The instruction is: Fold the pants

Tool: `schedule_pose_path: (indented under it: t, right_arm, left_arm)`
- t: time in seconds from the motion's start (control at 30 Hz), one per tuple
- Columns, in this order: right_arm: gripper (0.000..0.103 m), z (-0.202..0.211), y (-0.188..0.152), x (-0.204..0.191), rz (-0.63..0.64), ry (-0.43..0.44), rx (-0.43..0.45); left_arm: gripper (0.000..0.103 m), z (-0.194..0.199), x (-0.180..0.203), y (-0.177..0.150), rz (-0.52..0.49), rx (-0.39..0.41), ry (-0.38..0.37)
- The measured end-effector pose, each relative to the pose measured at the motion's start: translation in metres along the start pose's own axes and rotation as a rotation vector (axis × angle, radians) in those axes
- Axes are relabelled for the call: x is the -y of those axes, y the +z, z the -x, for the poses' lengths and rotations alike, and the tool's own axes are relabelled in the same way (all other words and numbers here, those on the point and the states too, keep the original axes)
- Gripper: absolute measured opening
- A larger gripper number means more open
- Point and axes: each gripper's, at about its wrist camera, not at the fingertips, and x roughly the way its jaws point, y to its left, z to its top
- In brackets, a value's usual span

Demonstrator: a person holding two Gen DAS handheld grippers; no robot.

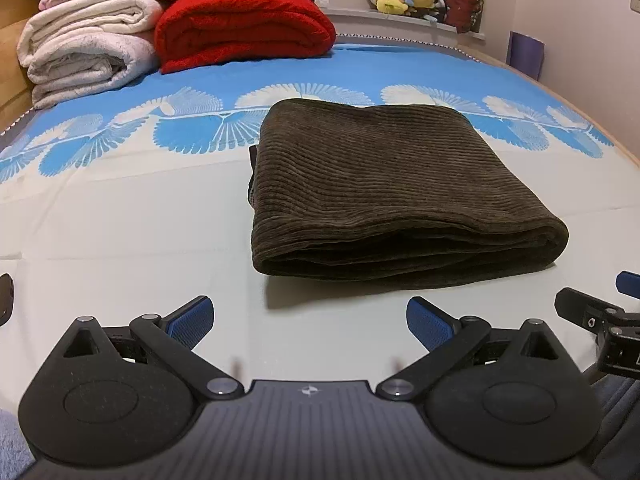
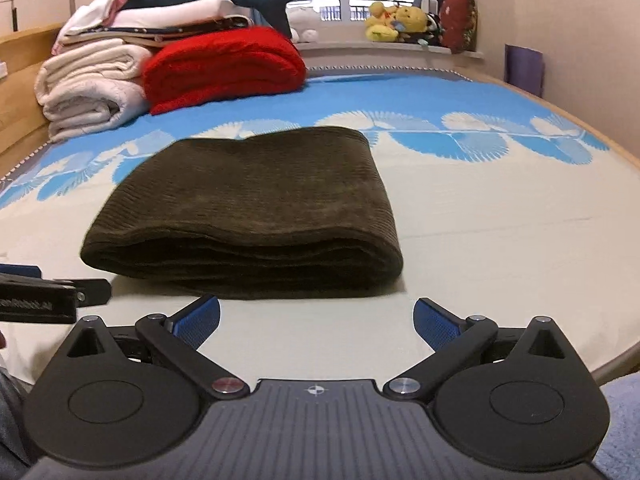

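Both my left gripper (image 1: 308,322) and right gripper (image 2: 316,322) gape wide, holding nothing, and any careless nudge could spill the folded pants (image 1: 384,192) open.

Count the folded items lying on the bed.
4: brown pants mid-bed before both open grippers; red blanket behind; white quilt at its left; a bedding stack on top. More may hide behind.
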Motion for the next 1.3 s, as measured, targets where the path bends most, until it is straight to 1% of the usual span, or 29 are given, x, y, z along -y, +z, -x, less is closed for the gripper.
schedule_pose_path:
  t: [0.17, 0.5, 0.63, 0.77, 1.3]
  right_arm:
    - [0.102, -0.005, -0.001, -0.003, 0.011, 0.003, -0.007]
    - [0.102, -0.005, 0.002, -0.007, 0.033, 0.024, -0.006]
    - [0.102, -0.006, 0.002, -0.007, 0.034, 0.023, -0.008]
    - [0.102, -0.008, 0.002, -0.007, 0.038, 0.028, -0.019]
    - [0.102, -0.007, 0.002, -0.010, 0.045, 0.026, -0.017]
  left_arm:
    - [0.103, -0.004, -0.002, 0.003, 0.024, -0.025, -0.016]
    - [0.103, -0.008, 0.006, 0.003, 0.015, -0.036, -0.021]
    - [0.103, -0.009, 0.007, 0.004, 0.011, -0.033, -0.037]
    - [0.103, -0.010, 0.010, 0.004, -0.005, -0.032, -0.036]
    - [0.103, -0.009, 0.010, 0.003, -0.007, -0.028, -0.018]
